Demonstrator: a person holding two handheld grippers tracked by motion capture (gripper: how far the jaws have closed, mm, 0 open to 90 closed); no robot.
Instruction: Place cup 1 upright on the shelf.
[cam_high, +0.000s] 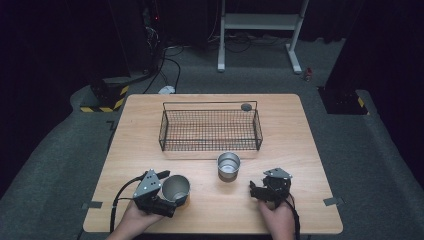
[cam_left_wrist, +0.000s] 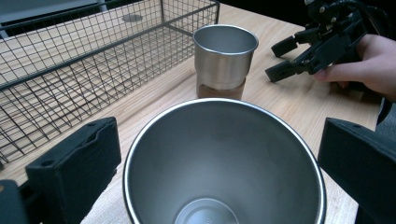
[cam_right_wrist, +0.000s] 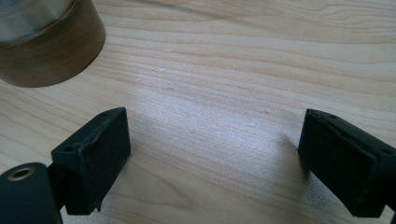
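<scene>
A large steel cup (cam_high: 176, 188) stands near the table's front left. My left gripper (cam_high: 167, 192) is open, one jaw on either side of the cup (cam_left_wrist: 224, 186); in the left gripper view I look down into it. A smaller steel cup (cam_high: 228, 164) with a brown band at its base (cam_left_wrist: 221, 88) stands upright mid-table, in front of the wire basket (cam_high: 210, 103). My right gripper (cam_high: 256, 191) rests low at the front right, open, with bare wood between its jaws (cam_right_wrist: 215, 123). The smaller cup's brown base (cam_right_wrist: 46, 46) lies ahead and left of it.
The black wire basket (cam_left_wrist: 93, 56) holds nothing. A small dark round disc (cam_high: 246, 106) lies on the table behind its back right corner. Grey tape tabs (cam_high: 92, 204) mark the front table edge. A metal stand (cam_high: 260, 22) is on the floor beyond.
</scene>
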